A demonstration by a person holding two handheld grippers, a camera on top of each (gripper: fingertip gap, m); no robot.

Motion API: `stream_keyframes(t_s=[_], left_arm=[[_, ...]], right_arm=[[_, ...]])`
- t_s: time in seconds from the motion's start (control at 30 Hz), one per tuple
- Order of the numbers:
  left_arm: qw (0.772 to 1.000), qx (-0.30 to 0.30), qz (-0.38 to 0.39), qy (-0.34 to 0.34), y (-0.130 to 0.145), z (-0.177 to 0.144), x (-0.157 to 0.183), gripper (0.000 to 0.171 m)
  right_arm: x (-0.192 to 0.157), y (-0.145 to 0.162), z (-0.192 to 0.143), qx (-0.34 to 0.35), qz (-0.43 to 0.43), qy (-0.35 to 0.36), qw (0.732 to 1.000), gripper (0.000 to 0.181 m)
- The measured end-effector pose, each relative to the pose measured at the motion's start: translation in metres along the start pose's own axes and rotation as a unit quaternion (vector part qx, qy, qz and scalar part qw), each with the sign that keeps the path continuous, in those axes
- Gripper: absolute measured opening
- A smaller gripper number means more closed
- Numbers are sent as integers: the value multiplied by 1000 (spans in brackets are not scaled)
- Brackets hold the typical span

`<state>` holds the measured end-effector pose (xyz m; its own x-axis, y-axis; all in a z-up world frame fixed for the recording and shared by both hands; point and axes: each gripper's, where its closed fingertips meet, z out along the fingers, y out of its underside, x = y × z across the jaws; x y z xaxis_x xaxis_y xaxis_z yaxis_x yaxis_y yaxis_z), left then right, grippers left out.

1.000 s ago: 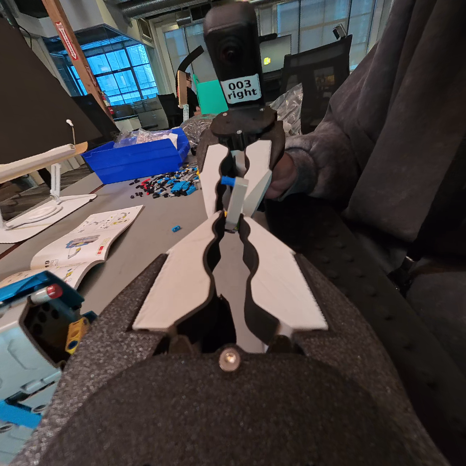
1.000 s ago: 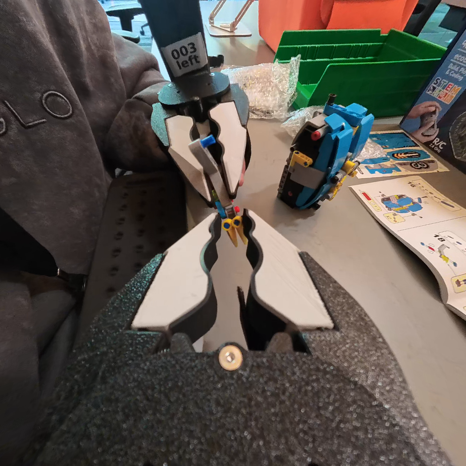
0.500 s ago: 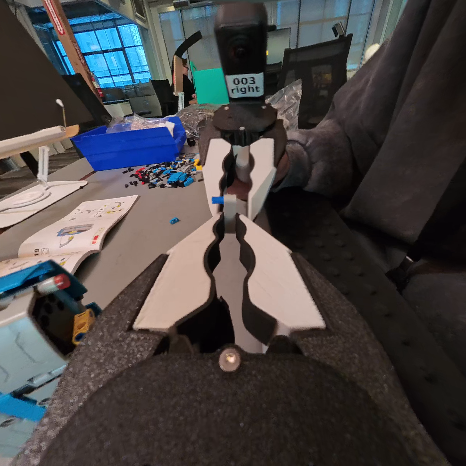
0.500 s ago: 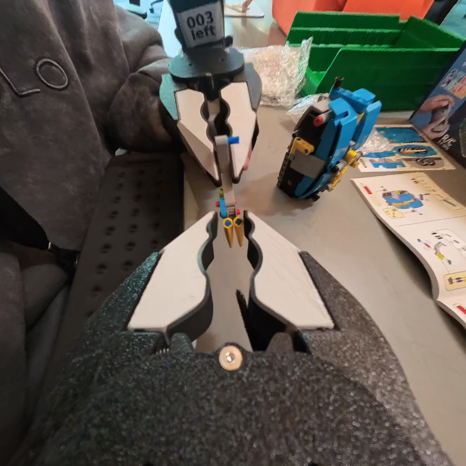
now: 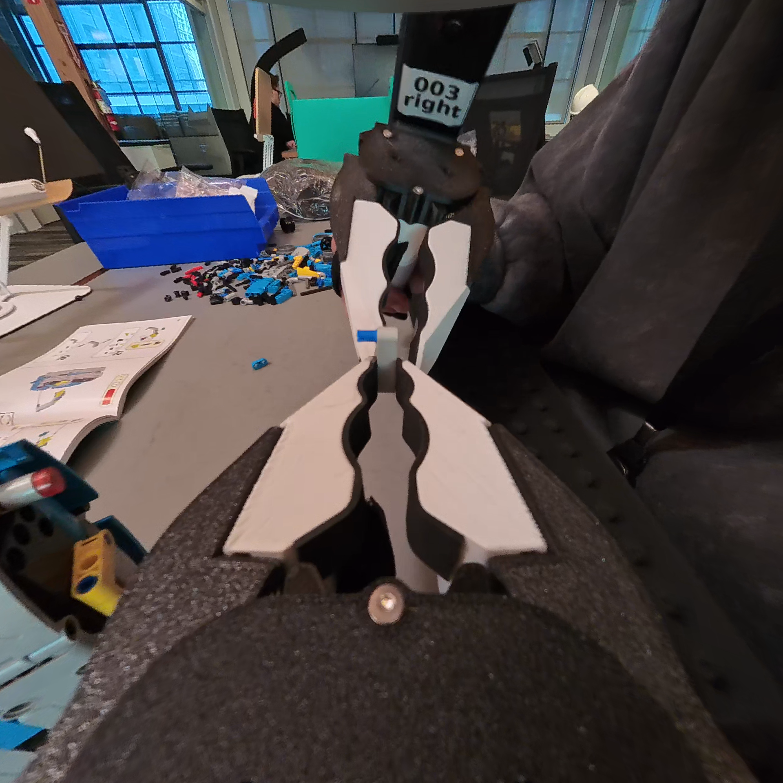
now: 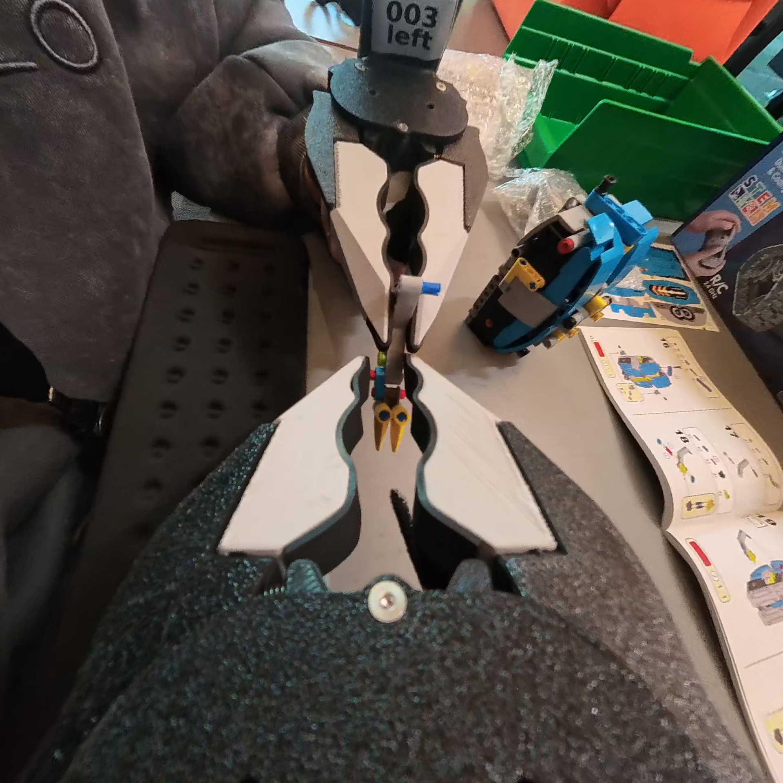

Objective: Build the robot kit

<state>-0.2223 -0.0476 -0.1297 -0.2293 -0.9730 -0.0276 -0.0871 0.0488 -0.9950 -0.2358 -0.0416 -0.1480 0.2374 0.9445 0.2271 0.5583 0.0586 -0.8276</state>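
Observation:
A small brick assembly (image 6: 396, 368) spans both grippers above the table edge. It is a grey beam with a blue pin (image 6: 430, 289) at one end and two yellow pointed pieces (image 6: 390, 428) with blue and red bits at the other. My right gripper (image 6: 385, 365) is shut on the yellow-tipped end. My left gripper (image 5: 384, 367) faces it tip to tip and is shut on the grey beam (image 5: 386, 345). In the left wrist view the right gripper (image 5: 394, 358) stands just beyond; in the right wrist view the left gripper (image 6: 397, 344) does.
A blue and black brick vehicle (image 6: 563, 279) stands on the grey table (image 6: 529, 423) beside an open instruction booklet (image 6: 678, 445), green bins (image 6: 635, 106) and a printed box (image 6: 745, 254). A blue bin (image 5: 169, 224), loose pieces (image 5: 262, 279) and a person's grey sleeve (image 6: 237, 140) are near. Left and right tips are no more than a few centimetres apart.
The two grippers have drawn closer, tip to tip. The grey beam was tilted and now runs straight between them. The yellow-tipped end sits deeper between the right fingers.

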Motion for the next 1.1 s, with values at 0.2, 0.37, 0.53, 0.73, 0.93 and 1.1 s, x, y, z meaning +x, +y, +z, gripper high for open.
stream_keyframes(t_s=[0.2, 0.37, 0.53, 0.73, 0.93, 1.1], left_arm=[[1000, -10, 12, 6, 3, 2, 4, 7], [1000, -8, 12, 16, 3, 2, 7, 7], [1000, -7, -1, 16, 3, 1, 4, 7], [1000, -10, 10, 19, 3, 2, 8, 7], [1000, -12, 9, 14, 4, 2, 7, 7], [1000, -13, 12, 13, 4, 3, 7, 7]], right_arm=[[-3, 3, 0, -25, -1, -18, 1000, 10], [-6, 1, -1, -8, 3, -27, 1000, 11], [-18, 5, 0, -17, 38, -73, 996, 37], [-11, 7, 1, -25, -8, -28, 999, 16], [-8, 9, 2, -45, -8, -19, 999, 15], [-9, 9, 2, -44, 0, -23, 999, 14]])
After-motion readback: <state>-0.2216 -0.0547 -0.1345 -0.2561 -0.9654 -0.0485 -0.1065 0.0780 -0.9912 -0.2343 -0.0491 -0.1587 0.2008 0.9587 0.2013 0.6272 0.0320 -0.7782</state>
